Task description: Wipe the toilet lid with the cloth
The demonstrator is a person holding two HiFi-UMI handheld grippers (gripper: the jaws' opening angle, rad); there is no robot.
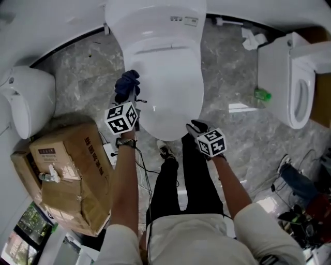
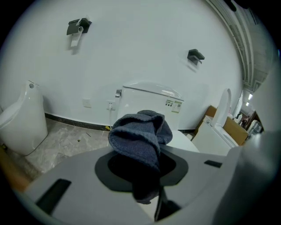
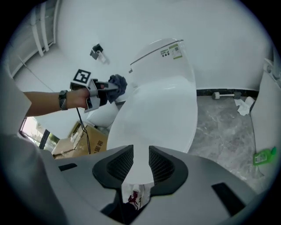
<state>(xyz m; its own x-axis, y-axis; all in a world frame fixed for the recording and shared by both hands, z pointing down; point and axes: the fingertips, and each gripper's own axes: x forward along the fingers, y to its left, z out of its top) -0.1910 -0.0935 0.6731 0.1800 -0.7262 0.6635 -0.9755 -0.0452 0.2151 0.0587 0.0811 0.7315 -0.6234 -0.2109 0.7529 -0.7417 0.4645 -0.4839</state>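
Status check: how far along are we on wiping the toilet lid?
Done: the lid is down, and the left gripper is shut on the dark blue cloth.
In hand: the cloth is at the lid's left edge, toward the hinge end; contact can't be confirmed. The right gripper is open at the lid's front edge.
Left: the wiping itself. Nothing on the lid shows a pass made yet.

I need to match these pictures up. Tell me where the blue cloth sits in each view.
Head view: blue cloth left of centre, at the toilet lid's left edge, held by the left gripper.
Left gripper view: centre, bunched between the jaws.
Right gripper view: upper left, beside the lid.
Shared landmark: the labelled toilet tank, in all three.
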